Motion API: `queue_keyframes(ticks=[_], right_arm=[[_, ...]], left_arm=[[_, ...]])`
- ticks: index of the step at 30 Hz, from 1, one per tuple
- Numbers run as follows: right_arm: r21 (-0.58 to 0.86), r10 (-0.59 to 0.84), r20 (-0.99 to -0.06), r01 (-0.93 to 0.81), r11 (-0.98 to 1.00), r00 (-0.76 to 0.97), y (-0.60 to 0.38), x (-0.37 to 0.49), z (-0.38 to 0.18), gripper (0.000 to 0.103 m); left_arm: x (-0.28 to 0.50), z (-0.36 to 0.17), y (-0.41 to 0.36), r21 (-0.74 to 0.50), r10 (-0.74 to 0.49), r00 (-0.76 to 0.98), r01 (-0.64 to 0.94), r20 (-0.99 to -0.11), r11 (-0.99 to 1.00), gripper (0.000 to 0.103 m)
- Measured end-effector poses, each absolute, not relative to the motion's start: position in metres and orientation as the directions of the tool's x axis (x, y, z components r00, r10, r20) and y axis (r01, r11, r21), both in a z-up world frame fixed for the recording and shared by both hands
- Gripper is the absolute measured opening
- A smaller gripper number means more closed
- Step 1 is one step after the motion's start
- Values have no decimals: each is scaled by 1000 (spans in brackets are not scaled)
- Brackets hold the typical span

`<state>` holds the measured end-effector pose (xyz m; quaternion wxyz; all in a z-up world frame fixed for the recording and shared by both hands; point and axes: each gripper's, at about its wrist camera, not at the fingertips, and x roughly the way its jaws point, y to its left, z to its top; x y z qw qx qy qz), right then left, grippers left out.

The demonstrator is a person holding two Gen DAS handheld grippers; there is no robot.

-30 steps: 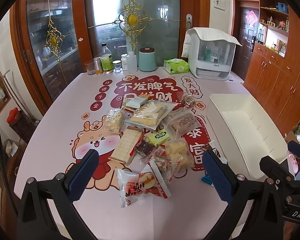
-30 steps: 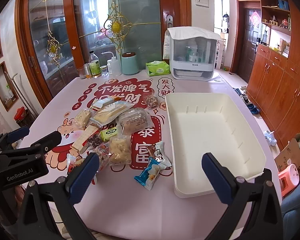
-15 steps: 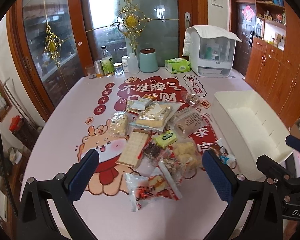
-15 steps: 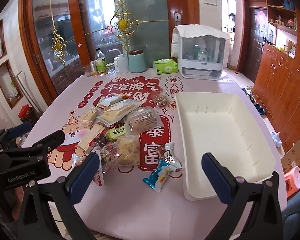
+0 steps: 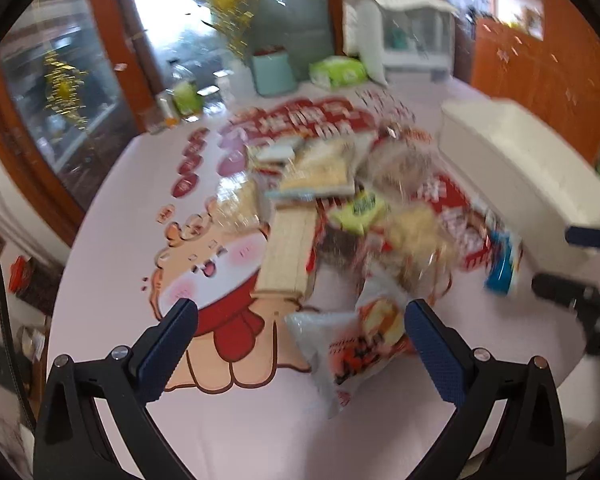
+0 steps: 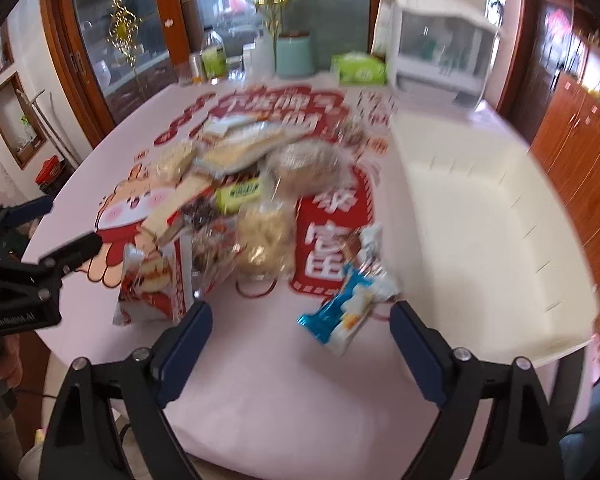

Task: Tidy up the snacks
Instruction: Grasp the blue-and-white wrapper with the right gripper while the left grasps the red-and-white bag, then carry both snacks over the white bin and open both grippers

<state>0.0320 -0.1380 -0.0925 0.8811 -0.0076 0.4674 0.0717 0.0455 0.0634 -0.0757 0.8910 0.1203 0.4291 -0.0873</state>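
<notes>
Two grippers low over the near edge of the desk (image 6: 260,400), nothing between either pair of jaws. Left gripper (image 5: 300,344) spread wide, lined up on the red-and-white cake packet (image 5: 356,344) just ahead of its tips, probably the first pick since that packet lies nearest and clear of the pile. Right gripper (image 6: 300,344) with jaws closing in from wide yet touching nothing, aimed at the blue-and-white wrapper (image 6: 344,312) lying apart from the rest and close to the bin, likely chosen for the short carry. Beyond these, a loose heap of snacks (image 6: 260,200) on the printed cloth: a long pale wafer pack (image 5: 288,256), a small green packet (image 6: 240,194), clear bags of pale and brown pieces, all overlapping, so best lifted from the edges inward. To the right, well apart from the heap, the white bin (image 6: 492,208), open-topped and with nothing in it, evidently the destination; sorting not yet begun. Farthest back, a teal canister (image 6: 294,56), bottles, a green tissue pack (image 6: 358,68) and a white cabinet-like appliance (image 6: 440,44) against the glass doors, out of the working area. Much blur in both views.
</notes>
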Motion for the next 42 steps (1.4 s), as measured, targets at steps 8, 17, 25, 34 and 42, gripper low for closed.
queue_keyframes(ticks=[8,17,25,34,42], right_arm=[[214,237,-887,-102,971,396,-150,52,-141,81],[207,190,-926,16,978,326,-172,70,-171,76],[173,136,-921,70,982,366,-174,87,-179,78],[24,17,-913,12,1000,408,-155,90,-180,34],[52,57,-907,-23,998,416,-154,79,-179,33]], left_arm=[[62,-125,47,179,-76,540,404,-838,897,103],[79,-130,32,105,-153,451,496,-879,862,103],[84,-140,32,85,-171,369,585,-913,807,103],[89,-154,24,62,-176,318,616,-932,786,103],[83,-150,31,-33,-199,299,481,-933,876,56]])
